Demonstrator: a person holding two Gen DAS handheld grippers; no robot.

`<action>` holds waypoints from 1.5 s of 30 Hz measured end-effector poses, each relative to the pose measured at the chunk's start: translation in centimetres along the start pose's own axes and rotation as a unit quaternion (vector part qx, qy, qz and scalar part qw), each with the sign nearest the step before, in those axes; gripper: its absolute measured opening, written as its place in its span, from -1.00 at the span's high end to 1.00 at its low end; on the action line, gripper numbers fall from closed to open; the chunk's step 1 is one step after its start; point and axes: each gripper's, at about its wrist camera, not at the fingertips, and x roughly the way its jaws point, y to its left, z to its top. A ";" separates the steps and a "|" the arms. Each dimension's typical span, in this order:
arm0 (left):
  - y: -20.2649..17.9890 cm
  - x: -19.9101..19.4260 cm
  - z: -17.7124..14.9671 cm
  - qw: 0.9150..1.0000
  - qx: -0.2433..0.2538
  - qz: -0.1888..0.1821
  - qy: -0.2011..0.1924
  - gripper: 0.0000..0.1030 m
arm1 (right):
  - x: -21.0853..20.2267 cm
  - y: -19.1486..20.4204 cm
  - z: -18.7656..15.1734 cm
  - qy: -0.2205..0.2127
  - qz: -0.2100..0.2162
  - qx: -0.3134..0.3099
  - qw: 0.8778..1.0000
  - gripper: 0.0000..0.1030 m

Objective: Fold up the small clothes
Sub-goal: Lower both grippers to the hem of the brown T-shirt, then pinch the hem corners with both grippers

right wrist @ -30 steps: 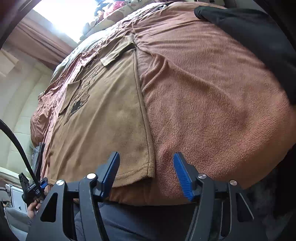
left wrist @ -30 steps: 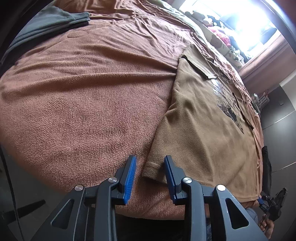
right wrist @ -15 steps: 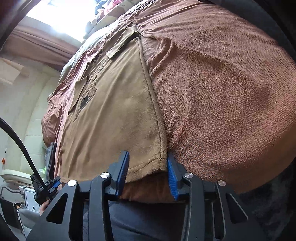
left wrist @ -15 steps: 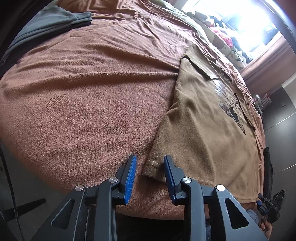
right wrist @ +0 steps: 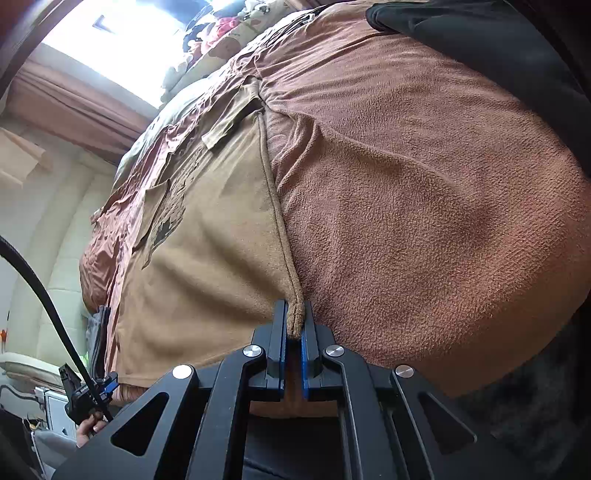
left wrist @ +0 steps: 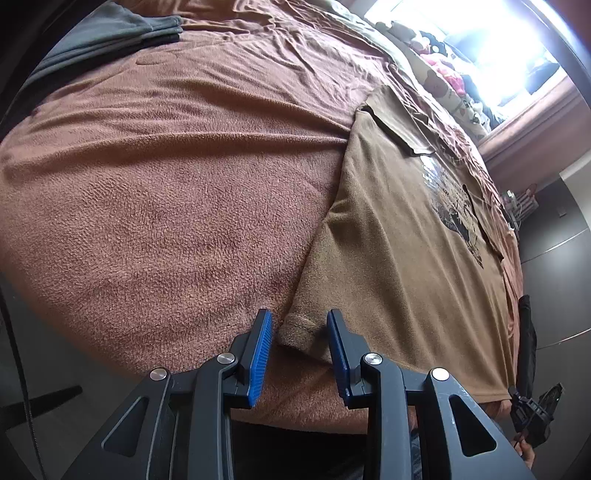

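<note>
Right gripper (right wrist: pixel 294 325) pinches the shirt's (right wrist: pixel 207 243) near hem corner. Left gripper (left wrist: pixel 299 343), jaws spread, straddles the opposite corner, unclamped; the shirt runs lengthwise away from both

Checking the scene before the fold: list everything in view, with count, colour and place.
T-shirt: one, tan with a dark print, flat on the blanket.
Blanket: one, reddish-brown fleece, covering the bed.
Folded clothes: one stack, grey, far corner of the blanket.
Dark garment: one, black, far edge in the right wrist view.
Pillows and soft toys: several, mixed colours, below the bright window.
Left gripper: black with blue pads, open around a hem corner.
Right gripper: black with blue pads, shut on the other hem corner.
</note>
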 end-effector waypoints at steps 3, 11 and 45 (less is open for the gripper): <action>-0.2 0.4 -0.2 1.000 -0.004 -0.004 0.003 0.37 | -0.1 -0.3 0.1 0.002 0.002 0.004 1.000 0.96; 0.4 0.7 -0.4 1.000 -0.020 -0.014 -0.007 0.37 | -0.4 -0.7 0.4 0.002 0.000 0.011 1.000 0.96; -2.6 -11.5 -1.2 0.991 0.061 -0.048 -0.108 0.91 | -9.0 1.8 -0.8 -0.056 0.057 -0.057 0.995 0.97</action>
